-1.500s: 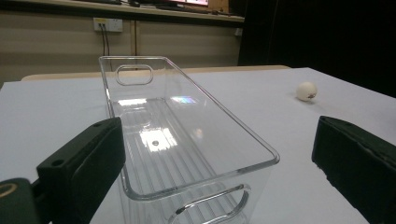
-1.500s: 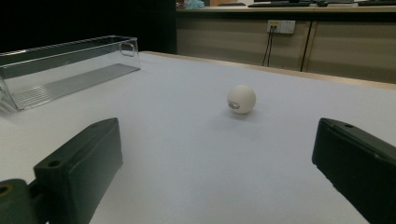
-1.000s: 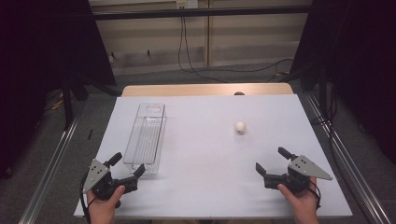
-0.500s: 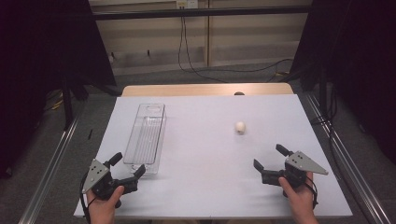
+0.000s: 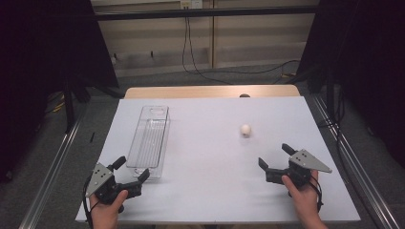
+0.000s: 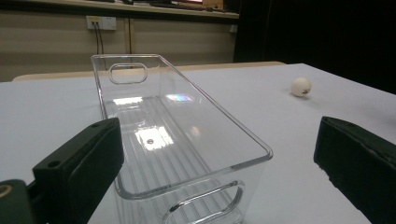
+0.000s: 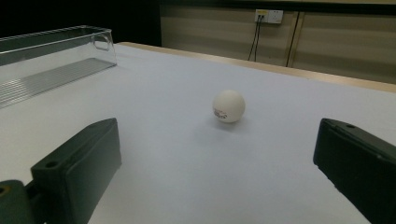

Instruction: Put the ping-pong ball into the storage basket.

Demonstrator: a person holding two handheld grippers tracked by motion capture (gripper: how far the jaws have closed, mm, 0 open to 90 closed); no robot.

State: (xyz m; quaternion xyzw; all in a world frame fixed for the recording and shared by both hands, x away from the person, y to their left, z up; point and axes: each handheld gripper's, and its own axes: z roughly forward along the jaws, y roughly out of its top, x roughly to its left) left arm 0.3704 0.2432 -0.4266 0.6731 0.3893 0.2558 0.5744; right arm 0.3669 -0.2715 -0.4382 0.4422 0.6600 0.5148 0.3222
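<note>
Left claw (image 5: 132,171): jaws wide apart, near the box (image 5: 150,140).
Right claw (image 5: 275,156): jaws wide apart, facing the ball (image 5: 245,129).

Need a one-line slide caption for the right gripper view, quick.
Open right gripper faces a white ball on the white table, a clear plastic bin off to the left.

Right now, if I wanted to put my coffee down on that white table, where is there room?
Plenty. The widest bare patch lies between the clear bin and the white ball, down to the near edge. The far right corner behind the ball is bare too. Tightest is the near left, where the left gripper sits at the bin's end.
</note>
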